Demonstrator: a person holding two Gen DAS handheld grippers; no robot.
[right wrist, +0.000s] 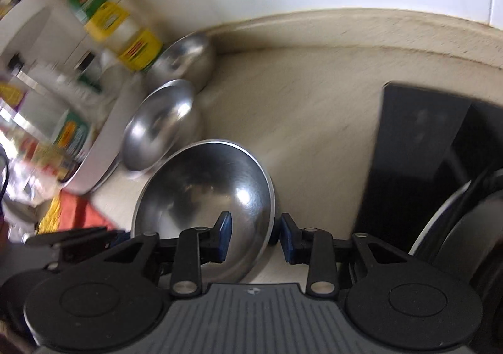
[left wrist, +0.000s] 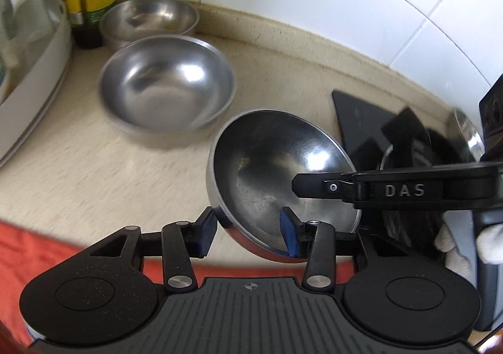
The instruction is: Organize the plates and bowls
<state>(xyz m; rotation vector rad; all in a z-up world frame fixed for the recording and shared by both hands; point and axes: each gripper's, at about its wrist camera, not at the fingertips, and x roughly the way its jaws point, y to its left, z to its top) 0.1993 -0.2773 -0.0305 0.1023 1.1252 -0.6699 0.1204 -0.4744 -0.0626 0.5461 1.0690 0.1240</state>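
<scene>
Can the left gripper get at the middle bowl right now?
Probably not yet: the left gripper is clamped on the tilted near bowl, though the middle bowl sits unobstructed beyond it.

Both views are bright with soft, even light; the white tiles are close to washed out. Small glare spots sit on the steel bowls, with only faint shadows on the counter. Fisheye bending curves straight edges and darkens the corners. Motion blur smears the right wrist view, worst over the bottles at left.
</scene>
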